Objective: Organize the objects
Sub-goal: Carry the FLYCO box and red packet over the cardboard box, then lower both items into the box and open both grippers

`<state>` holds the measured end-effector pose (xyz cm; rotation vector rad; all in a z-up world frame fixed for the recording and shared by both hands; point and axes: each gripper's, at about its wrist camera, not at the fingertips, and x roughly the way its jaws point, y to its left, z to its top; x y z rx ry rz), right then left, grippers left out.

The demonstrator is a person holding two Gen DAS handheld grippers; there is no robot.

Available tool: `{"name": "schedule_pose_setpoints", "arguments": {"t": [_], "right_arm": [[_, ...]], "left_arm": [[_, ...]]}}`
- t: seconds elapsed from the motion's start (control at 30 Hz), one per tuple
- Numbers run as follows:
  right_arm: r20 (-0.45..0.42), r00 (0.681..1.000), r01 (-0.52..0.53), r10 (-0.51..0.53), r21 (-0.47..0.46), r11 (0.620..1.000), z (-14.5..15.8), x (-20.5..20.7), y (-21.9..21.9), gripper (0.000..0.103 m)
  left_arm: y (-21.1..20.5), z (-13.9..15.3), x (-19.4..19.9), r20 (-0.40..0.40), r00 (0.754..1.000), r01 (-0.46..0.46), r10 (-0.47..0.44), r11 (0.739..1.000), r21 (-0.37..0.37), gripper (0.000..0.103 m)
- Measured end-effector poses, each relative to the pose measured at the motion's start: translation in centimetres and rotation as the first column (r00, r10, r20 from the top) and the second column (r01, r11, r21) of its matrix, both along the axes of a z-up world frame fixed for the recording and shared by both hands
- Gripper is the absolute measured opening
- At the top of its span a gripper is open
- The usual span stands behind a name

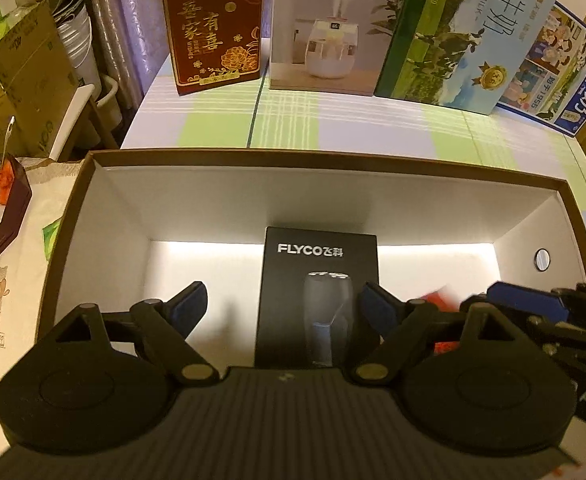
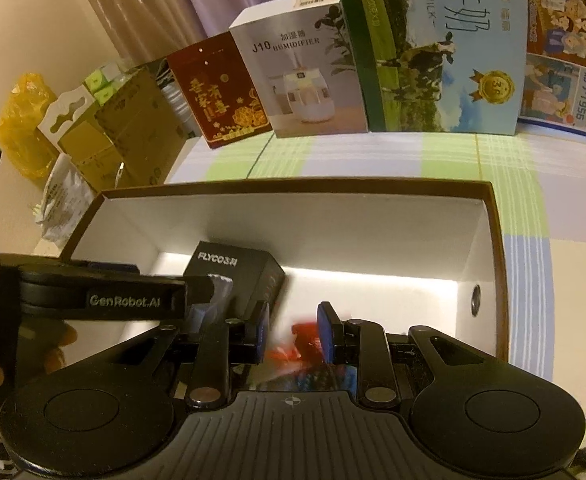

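A large open box with brown rim (image 1: 333, 160) and white inside (image 2: 293, 184) sits on the checked table. A black FLYCO shaver box (image 1: 319, 296) stands inside it, also in the right wrist view (image 2: 237, 276). My left gripper (image 1: 283, 304) is open over the box, its fingers apart on either side of the FLYCO box without touching it. My right gripper (image 2: 293, 332) holds a blurred red packet (image 2: 297, 344) between its blue pads (image 2: 325, 332) inside the box; the red packet also shows in the left wrist view (image 1: 441, 300), to the right of the FLYCO box.
Behind the box stand a red gift box (image 1: 213, 28), a J10 humidifier box (image 1: 329, 28), a green-and-blue milk carton (image 1: 469, 36) and a blue milk carton (image 1: 557, 80). Cardboard boxes (image 1: 21, 80) and clutter lie to the left.
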<state>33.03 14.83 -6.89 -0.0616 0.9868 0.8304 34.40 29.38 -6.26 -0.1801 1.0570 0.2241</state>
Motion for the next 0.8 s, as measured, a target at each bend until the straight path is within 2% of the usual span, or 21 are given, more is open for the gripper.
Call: {"name": "schedule_pose_setpoints", "arguments": {"t": [0.1, 0.17, 0.23, 0.43, 0.53, 0.8], "right_arm": [[-0.007, 1.000, -0.010, 0.010, 0.002, 1.000, 0.1, 0.0, 0.0, 0.025], [0.004, 1.000, -0.021, 0.021, -0.004, 1.000, 0.4, -0.2, -0.3, 0.030], [0.019, 0.999, -0.031, 0.031, -0.005, 1.000, 0.7, -0.6, -0.7, 0.048], [0.073, 0.995, -0.063, 0.065, -0.025, 0.998, 1.6, -2.3, -1.8, 0.068], [0.090, 0.993, -0.071, 0.073, -0.029, 0.997, 2.1, -3.1, -2.3, 0.074], [0.096, 0.993, -0.059, 0.061, -0.023, 0.998, 3.4, -4.4, -3.8, 0.086]], "left_arm": [[0.2, 0.1, -0.3, -0.002, 1.000, 0.000, 0.000, 1.000, 0.006, 0.082], [0.2, 0.4, -0.7, -0.002, 1.000, 0.008, -0.008, 1.000, -0.001, 0.083], [0.1, 0.6, -1.2, -0.002, 1.000, 0.018, -0.018, 1.000, 0.000, 0.086], [-0.7, 1.5, -2.7, -0.009, 0.999, 0.052, -0.052, 0.999, 0.015, 0.087], [-1.1, 2.1, -3.5, -0.007, 0.998, 0.055, -0.055, 0.998, 0.023, 0.090], [-1.9, 3.8, -5.6, 0.008, 0.998, 0.055, -0.055, 0.998, 0.030, 0.091]]}}
